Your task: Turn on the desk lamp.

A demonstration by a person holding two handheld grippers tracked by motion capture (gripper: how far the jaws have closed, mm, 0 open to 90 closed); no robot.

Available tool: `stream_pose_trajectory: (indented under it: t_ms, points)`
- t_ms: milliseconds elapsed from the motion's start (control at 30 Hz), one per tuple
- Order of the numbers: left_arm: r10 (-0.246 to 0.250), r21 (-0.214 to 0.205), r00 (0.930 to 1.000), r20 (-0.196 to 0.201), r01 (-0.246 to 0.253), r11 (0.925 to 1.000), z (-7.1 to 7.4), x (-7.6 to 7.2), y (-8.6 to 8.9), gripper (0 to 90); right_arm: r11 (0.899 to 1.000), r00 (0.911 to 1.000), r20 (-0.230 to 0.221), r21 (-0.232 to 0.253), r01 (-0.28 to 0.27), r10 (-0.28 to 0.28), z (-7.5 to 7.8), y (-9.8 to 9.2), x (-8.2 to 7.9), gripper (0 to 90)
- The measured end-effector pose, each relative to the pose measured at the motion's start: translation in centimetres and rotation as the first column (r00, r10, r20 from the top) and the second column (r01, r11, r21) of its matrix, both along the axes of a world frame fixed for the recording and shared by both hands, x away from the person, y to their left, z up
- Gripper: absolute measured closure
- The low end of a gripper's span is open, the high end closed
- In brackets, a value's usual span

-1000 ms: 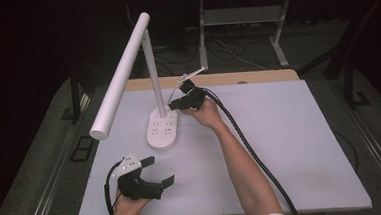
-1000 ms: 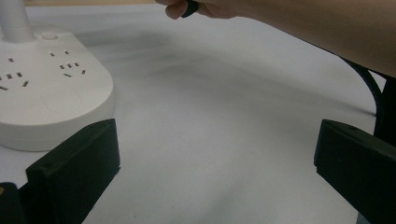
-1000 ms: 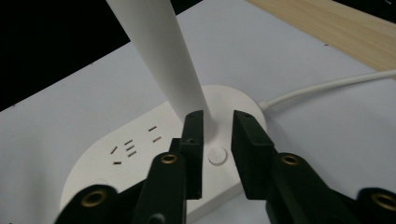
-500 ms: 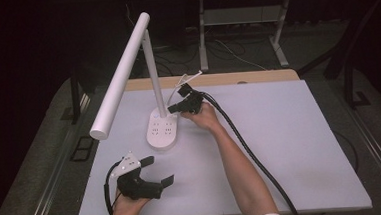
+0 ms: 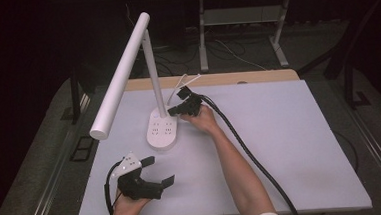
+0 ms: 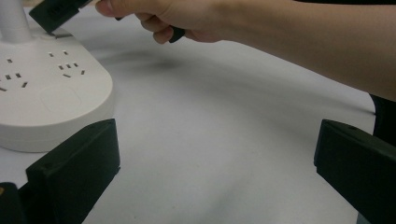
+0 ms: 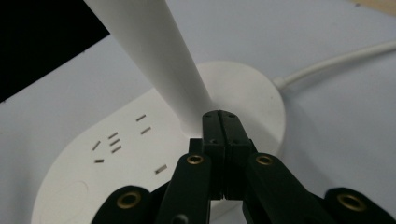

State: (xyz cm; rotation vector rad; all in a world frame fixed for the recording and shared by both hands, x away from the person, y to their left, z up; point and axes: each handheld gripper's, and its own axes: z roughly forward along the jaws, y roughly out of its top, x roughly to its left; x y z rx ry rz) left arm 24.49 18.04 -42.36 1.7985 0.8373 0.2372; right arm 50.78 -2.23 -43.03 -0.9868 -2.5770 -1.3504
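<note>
A white desk lamp stands on the table, its oval base dotted with socket slots and its long head slanting toward the near left. My right gripper is shut with nothing between its jaws, its tips pressed against the base right beside the foot of the stem. My left gripper rests open near the table's front left edge, a little short of the base. In the left gripper view the right hand and its gripper reach the base from the right.
The lamp's white cord runs off the back of the base toward the table's wooden far edge. A thick black cable trails along the right forearm. The white table top spreads wide to the right. Dark floor and desk legs lie beyond.
The right gripper has edged slightly lower and closer onto the lamp base. The left gripper has stayed put.
</note>
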Motion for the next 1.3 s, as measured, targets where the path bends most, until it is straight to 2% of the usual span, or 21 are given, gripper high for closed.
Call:
stream_pose_trajectory:
  t_ms: [67, 100, 233, 467, 600, 700, 933, 1100, 1300]
  points:
    - [0.004, 0.0, 1.0, -0.001, -0.004, 1.0, 0.0, 0.0, 0.0, 0.0, 1.0, 0.9999, -0.014, 0.027, 0.001, -0.001, -0.3, 0.0, -0.1, 89.9]
    - [0.006, -0.003, 1.0, -0.001, -0.006, 1.0, 0.0, 0.0, 0.1, 0.0, 1.0, 1.0, -0.006, 0.027, 0.002, -0.002, -0.3, 0.0, -0.2, 89.9]
    - [0.003, 0.002, 1.0, 0.004, -0.003, 1.0, 0.1, -0.1, 0.1, 0.0, 1.0, 1.0, 0.001, 0.0, 0.003, -0.003, -0.2, 0.1, -0.4, 90.0]
    - [0.005, -0.002, 1.0, 0.002, -0.005, 1.0, 0.0, -0.2, 0.0, 0.0, 1.0, 0.9998, 0.012, -0.003, 0.015, -0.015, -0.2, 0.4, -0.8, 89.9]
    - [0.008, -0.004, 1.0, 0.001, -0.008, 1.0, 0.1, -0.2, 0.0, 0.0, 0.998, 0.9991, 0.011, 0.04, 0.039, -0.04, 0.0, -0.1, -1.0, 89.8]
    - [0.003, -0.004, 1.0, 0.002, -0.003, 1.0, 0.1, -0.2, 0.0, 0.0, 0.997, 0.9991, 0.012, 0.066, 0.04, -0.041, 0.4, -0.7, -1.2, 89.8]
    - [0.005, -0.002, 1.0, 0.003, -0.005, 1.0, 0.0, -0.2, 0.0, 0.0, 0.998, 0.999, 0.02, 0.049, 0.04, -0.041, 1.6, -2.0, -1.8, 89.8]
    - [0.006, 0.002, 1.0, 0.002, -0.006, 1.0, 0.0, -0.1, 0.0, 0.0, 0.999, 0.9978, 0.059, 0.035, 0.03, -0.032, 3.1, -3.5, -2.4, 89.8]
    - [0.012, -0.002, 0.9999, -0.002, -0.012, 0.9999, 0.0, -0.1, 0.0, 0.0, 0.999, 0.9966, 0.073, 0.032, 0.036, -0.039, 4.5, -5.2, -3.2, 89.8]
